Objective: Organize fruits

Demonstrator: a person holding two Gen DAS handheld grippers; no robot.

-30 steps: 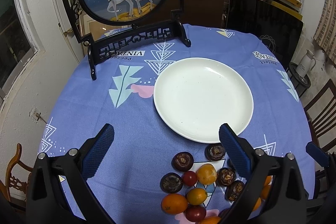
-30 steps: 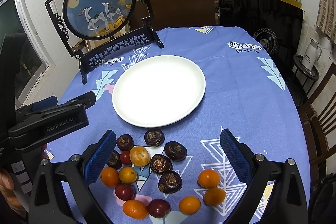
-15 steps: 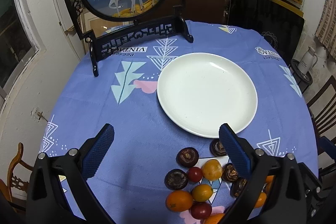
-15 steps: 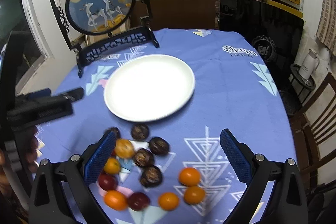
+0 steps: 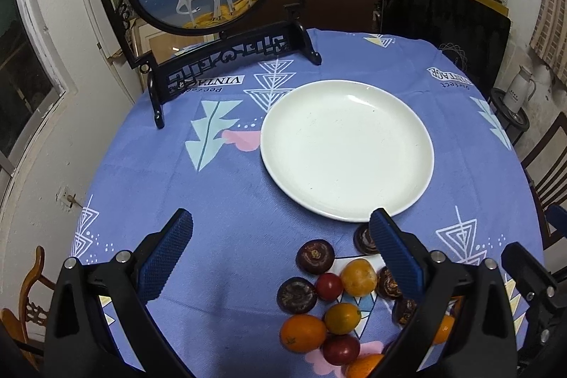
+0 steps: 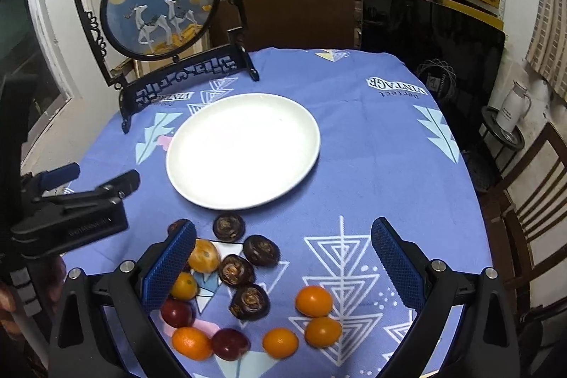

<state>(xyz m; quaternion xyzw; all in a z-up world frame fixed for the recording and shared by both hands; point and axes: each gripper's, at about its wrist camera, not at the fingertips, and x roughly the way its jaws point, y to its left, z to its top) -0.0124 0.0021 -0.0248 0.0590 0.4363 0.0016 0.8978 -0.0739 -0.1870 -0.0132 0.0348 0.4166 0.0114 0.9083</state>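
**Left wrist view and right wrist view: fruit beside plate, both claws spread wide**

Left wrist view: the left gripper point(image 5: 280, 252) is seen with both blue-padded jaws spread wide and nothing held between them; it hangs above the blue patterned tablecloth point(image 5: 212, 201). A round white ceramic plate point(image 5: 347, 149) is laid near the middle of the cloth and carries nothing. A cluster of small fruit lies on the cloth just in front of the plate's near rim, partly hidden behind the right-hand jaw.

Right wrist view: the right gripper point(image 6: 283, 257) is likewise wide open and holds nothing. Between and below its jaws are catalogued:
- dark brown flattened round fruits, 4 clearly seen, the nearest to the plate point(image 6: 229, 227) just beside its rim, apart from it;
- orange round fruits, among them a pair point(image 6: 314, 300) lying to the right of the main group and 1 point(image 6: 203, 255) touching the left jaw's edge in the picture;
- dark red round fruits, 2 seen point(image 6: 229, 343).

All fruit rests on the cloth; none lies on the plate. A black-framed round screen painted with 2 white deer point(image 6: 159, 9) stands upright at the far left edge of the table. The left gripper's black body is visible at the picture's left edge.
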